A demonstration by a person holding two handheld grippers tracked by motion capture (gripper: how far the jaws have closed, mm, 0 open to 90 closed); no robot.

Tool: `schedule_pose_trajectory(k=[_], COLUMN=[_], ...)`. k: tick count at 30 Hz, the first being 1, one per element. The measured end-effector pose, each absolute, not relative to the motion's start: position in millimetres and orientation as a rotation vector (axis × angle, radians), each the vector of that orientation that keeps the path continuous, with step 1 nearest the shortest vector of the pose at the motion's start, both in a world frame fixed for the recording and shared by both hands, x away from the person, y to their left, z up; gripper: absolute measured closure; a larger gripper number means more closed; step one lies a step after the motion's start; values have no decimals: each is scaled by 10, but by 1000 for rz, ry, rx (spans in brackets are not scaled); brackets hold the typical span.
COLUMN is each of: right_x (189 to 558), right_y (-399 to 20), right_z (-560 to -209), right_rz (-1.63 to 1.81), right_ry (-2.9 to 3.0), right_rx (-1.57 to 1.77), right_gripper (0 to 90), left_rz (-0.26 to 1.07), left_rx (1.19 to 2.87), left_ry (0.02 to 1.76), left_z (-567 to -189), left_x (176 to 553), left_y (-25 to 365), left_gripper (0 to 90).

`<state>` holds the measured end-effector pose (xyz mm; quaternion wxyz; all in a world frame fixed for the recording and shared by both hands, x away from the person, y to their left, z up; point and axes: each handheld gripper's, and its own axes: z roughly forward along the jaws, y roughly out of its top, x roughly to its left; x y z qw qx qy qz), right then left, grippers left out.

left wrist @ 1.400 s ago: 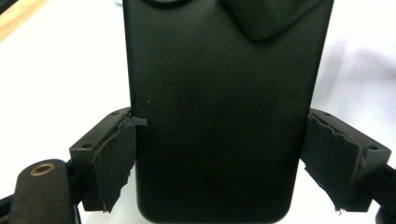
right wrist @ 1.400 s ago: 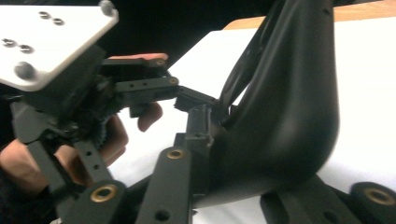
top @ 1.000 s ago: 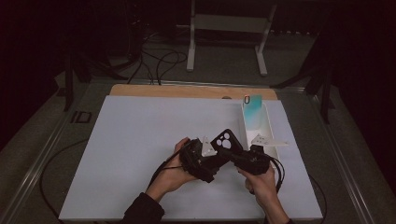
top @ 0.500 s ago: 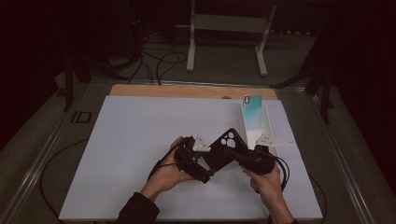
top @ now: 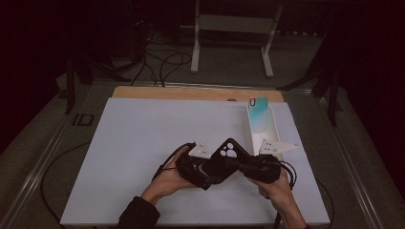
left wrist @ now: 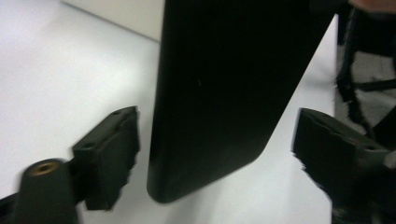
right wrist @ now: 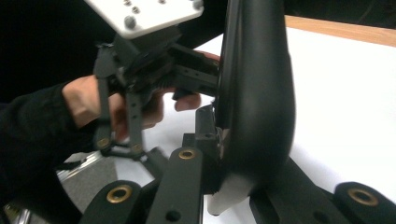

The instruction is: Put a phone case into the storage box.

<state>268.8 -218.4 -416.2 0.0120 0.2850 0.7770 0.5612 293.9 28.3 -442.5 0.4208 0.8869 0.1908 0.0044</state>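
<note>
A black phone case [top: 228, 155] with camera holes hangs over the white mat, tilted between both hands. My right gripper [top: 237, 165] is shut on one edge of it; in the right gripper view the case [right wrist: 257, 102] stands clamped between the jaws [right wrist: 239, 183]. My left gripper [top: 204, 172] is open around the case's lower end. In the left gripper view the case [left wrist: 224, 93] sits between the pads [left wrist: 116, 144] with a gap on each side. The left jaws have just been closing with the case between them.
A long white box [top: 267, 131] holding a teal item [top: 258, 114] lies on the mat's right side, just behind the right hand. The white mat [top: 143, 138] covers a wooden table [top: 191, 93]. Cables and a stand lie on the floor beyond.
Both hands and the case have shifted slightly toward the near edge. The left gripper's jaws now straddle the case's lower end. The right grip is unchanged.
</note>
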Motion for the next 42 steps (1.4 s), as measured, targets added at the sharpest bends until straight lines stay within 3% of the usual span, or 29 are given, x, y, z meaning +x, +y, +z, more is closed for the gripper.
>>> schedule_pose_trajectory(k=[12, 14, 18, 25, 32, 42], right_x=[2692, 2697, 2694, 2719, 2704, 2694], right_y=[-2191, -2202, -2208, -2216, -2156, -2183], right_z=[-4170, -4166, -4148, -4156, -4147, -4119], right_rz=[1768, 1763, 1728, 1703, 1561, 1558], right_ry=[2468, 2466, 2471, 2424, 2361, 2272], right_rx=[832, 830, 820, 881, 960, 1026], right_gripper=[853, 850, 821, 585, 238, 126], left_rz=[-68, -74, -77, -34, 25, 93], left_rx=[2190, 2186, 2184, 2179, 2185, 2162], left_ry=[400, 386, 388, 383, 402, 499], left_z=[-4454, -4466, -4484, -4518, -4527, -4509], left_x=[2922, 2907, 2901, 2861, 2834, 2859], left_y=[353, 367, 372, 344, 309, 407], left_gripper=[501, 501, 622, 785, 800, 804])
